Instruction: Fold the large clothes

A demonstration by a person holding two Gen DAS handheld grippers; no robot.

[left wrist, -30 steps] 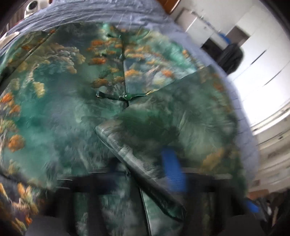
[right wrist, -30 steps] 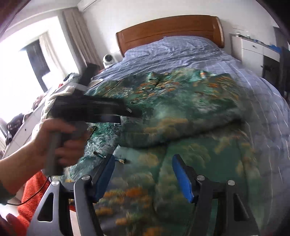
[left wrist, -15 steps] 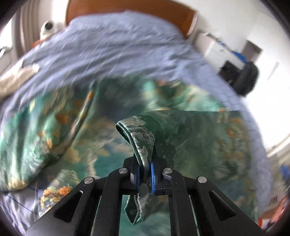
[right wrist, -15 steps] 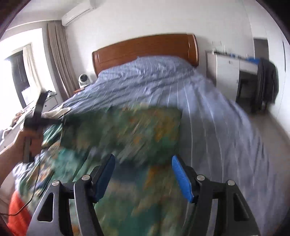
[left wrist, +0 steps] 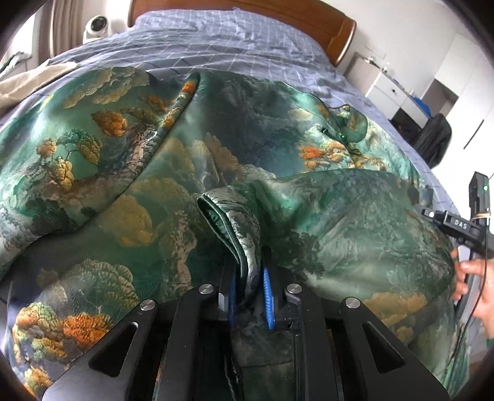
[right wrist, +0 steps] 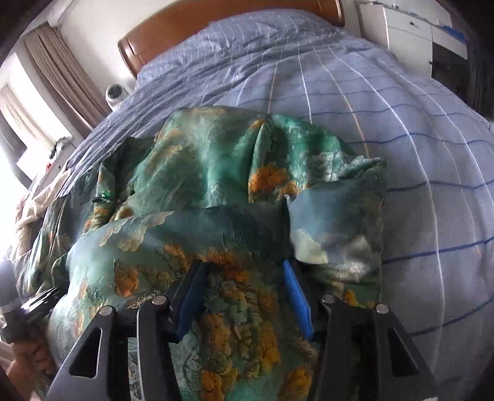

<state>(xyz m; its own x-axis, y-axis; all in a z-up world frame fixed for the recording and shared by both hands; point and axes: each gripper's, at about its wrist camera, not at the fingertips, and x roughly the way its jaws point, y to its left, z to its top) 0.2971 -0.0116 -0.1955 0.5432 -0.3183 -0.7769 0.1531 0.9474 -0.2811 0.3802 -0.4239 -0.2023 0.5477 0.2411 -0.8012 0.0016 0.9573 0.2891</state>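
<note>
A large green satin garment (left wrist: 173, 172) with orange and gold tree prints lies spread on the bed. My left gripper (left wrist: 249, 274) pinches a folded hem of it (left wrist: 228, 216). Its blue pads stand close together around the cloth, and the jaws are starting to open. In the right wrist view the same garment (right wrist: 216, 172) lies bunched. My right gripper (right wrist: 243, 265) hovers low over its near edge with cloth under and between the fingers. Its jaws are closing, and the pads (right wrist: 295, 293) do not press on the cloth. A person's hand (left wrist: 475, 277) holds the right gripper's handle (left wrist: 463, 225).
A blue checked duvet (right wrist: 386, 108) covers the bed, with a wooden headboard (left wrist: 336, 27) at the far end. A white camera (left wrist: 95, 26) sits at the back left. White cabinets (left wrist: 389, 89) and a dark chair (left wrist: 435, 138) stand on the right. Beige cloth (left wrist: 27, 83) lies at the left edge.
My left gripper has carried the pinched fold across the garment and lowered it. My right gripper swung down over the garment's right side, and its jaws have narrowed.
</note>
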